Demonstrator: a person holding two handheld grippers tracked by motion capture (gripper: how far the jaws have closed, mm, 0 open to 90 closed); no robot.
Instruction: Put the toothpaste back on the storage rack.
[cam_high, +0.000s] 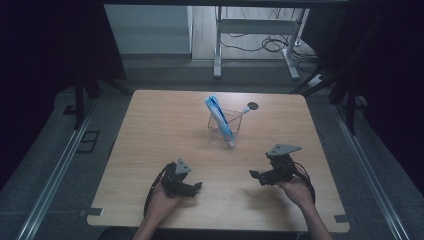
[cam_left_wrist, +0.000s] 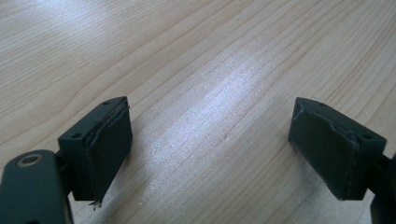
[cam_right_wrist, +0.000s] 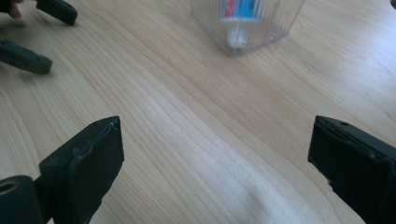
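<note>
1. A person holds a gripper in each hand, low over a light wooden worktop (cam_high: 150, 130).
2. The left gripper (cam_high: 192, 188) has its fingers (cam_left_wrist: 109, 149) spread wide apart, with bare wood between them.
3. The right gripper (cam_high: 255, 176) also has its fingers (cam_right_wrist: 95, 163) wide apart and holds nothing.
4. A clear plastic cup (cam_high: 222, 131) stands upright on the worktop, beyond both sets of fingers and roughly midway between them, well apart from each.
5. A blue tube (cam_high: 219, 117) leans tilted inside the cup, its top sticking out above the rim.
</note>
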